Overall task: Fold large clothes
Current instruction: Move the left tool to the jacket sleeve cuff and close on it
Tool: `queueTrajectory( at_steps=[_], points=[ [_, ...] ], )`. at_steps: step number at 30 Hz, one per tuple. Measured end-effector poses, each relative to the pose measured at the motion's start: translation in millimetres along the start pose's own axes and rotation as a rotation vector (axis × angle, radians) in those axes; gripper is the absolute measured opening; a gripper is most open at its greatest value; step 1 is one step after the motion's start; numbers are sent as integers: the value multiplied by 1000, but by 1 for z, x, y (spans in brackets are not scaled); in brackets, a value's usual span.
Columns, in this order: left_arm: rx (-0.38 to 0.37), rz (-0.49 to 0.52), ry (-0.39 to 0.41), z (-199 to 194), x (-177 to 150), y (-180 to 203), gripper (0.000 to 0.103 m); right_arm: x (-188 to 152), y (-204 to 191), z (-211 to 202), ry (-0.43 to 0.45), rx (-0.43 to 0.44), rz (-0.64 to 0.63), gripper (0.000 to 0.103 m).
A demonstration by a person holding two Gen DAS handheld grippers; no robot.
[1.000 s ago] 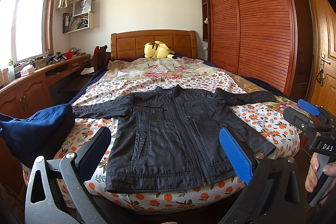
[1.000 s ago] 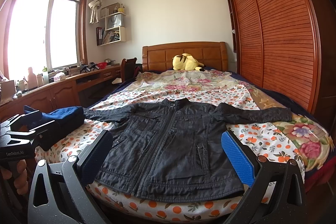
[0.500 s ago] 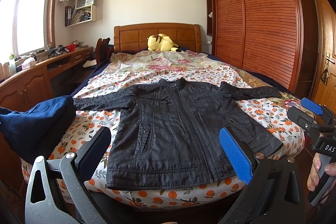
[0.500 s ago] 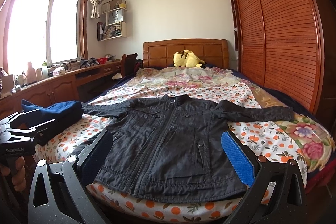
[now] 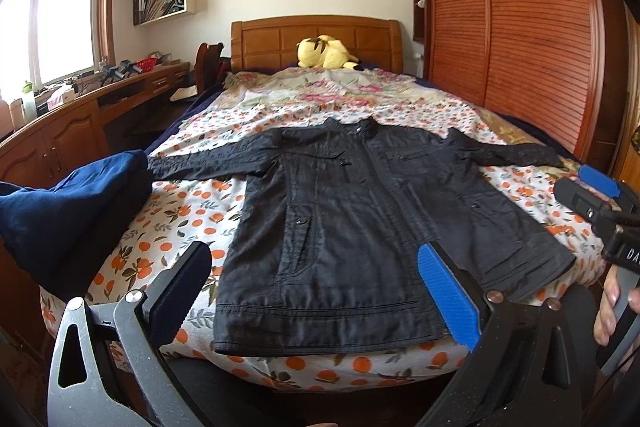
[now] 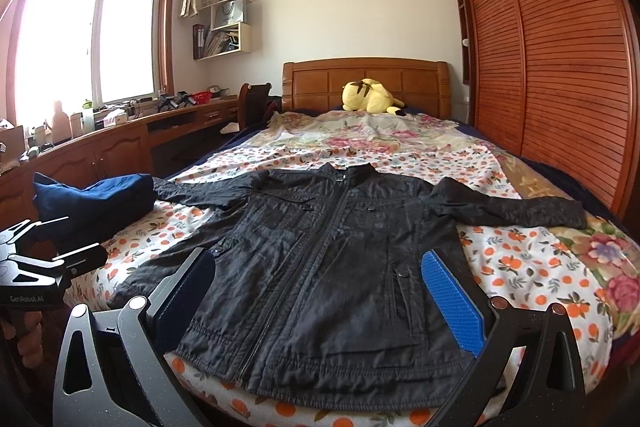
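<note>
A black zip-up jacket (image 5: 352,227) (image 6: 332,267) lies flat and face up on the bed, sleeves spread to both sides and hem toward me. My left gripper (image 5: 316,291) hovers open above the hem, holding nothing. My right gripper (image 6: 320,291) hangs open over the jacket's lower front, also holding nothing. Each gripper shows at the edge of the other's view: the right gripper (image 5: 596,203) with a hand on its handle, the left gripper (image 6: 52,259) at the far left.
Dark blue clothing (image 5: 68,203) (image 6: 96,199) is piled on the bed's left corner by the jacket's sleeve. A yellow plush toy (image 5: 324,53) sits by the headboard. A wooden desk (image 5: 80,115) runs along the left, a wardrobe (image 5: 520,27) along the right.
Both cameras have tilted down and moved slightly closer to the bed, so the jacket sits lower and larger. Both grippers stay open.
</note>
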State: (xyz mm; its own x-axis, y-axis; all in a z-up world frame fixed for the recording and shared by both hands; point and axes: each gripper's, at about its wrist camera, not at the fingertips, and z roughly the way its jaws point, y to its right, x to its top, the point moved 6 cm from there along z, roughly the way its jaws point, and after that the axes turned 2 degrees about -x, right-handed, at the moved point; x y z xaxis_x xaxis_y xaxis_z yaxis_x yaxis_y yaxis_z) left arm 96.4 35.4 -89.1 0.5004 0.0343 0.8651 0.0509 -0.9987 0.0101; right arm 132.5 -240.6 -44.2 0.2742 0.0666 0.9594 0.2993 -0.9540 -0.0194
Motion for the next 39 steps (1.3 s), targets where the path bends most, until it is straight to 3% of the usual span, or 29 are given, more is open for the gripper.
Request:
queueTrajectory(
  at_steps=[12,21,28,33,39],
  points=[
    [75,-20,-84,70,-14,-46,103,4,-4,83,-44,48,-22,103],
    [113,-30,-84,112,5,-89,103,15,-13,145,-83,84,-53,103],
    [139,-19,-136,151,24,-126,103,26,-22,191,-105,113,-96,103],
    [140,0,-164,178,34,-140,103,8,-23,226,-156,124,-115,103],
    [87,-43,-215,221,41,-154,103,-17,-17,238,-228,152,-91,103]
  ],
)
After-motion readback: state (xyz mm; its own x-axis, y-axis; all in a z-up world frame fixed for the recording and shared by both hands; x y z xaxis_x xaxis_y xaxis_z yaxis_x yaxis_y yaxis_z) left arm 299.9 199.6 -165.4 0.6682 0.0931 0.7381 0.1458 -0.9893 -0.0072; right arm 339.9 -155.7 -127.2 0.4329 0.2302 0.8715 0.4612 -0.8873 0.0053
